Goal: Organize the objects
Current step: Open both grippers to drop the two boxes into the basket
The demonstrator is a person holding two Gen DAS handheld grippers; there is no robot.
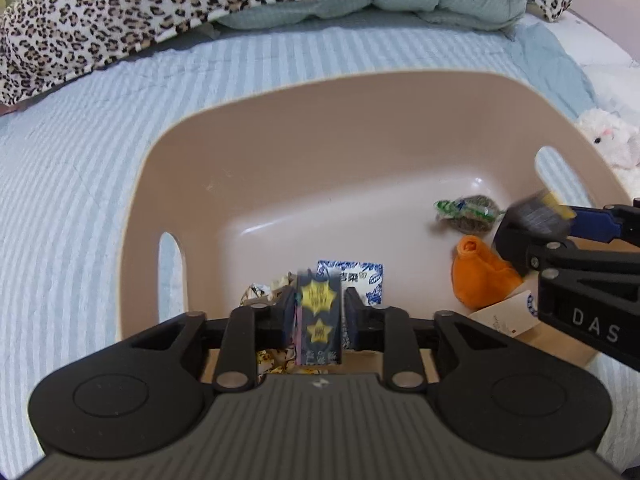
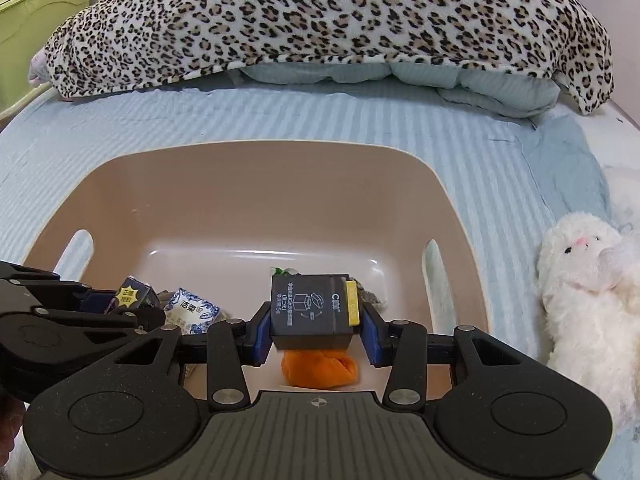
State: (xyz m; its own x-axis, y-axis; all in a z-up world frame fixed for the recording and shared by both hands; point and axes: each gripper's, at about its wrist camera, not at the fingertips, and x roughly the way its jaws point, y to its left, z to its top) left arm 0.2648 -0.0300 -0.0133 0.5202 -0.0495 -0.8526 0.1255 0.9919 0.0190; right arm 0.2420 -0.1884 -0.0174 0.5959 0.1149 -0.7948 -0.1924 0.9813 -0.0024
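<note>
Depositing appears underway: left gripper (image 1: 319, 312) pinches a dark starred box (image 1: 319, 316), right gripper (image 2: 312, 330) a black box (image 2: 311, 312), both above the beige basin (image 1: 360, 120), likely needing jaws spread next.

A leopard-print blanket (image 2: 320, 20) lies bunched across the far end of the bed, draped over a pale green quilted pad (image 2: 480, 84) whose edge shows beneath it. A light blue striped bedsheet (image 1: 80, 200) covers the mattress. A white plush toy (image 2: 588, 280) with a pink nose lies on the sheet at the right. A green cabinet (image 2: 36, 20) stands at the far left.
</note>
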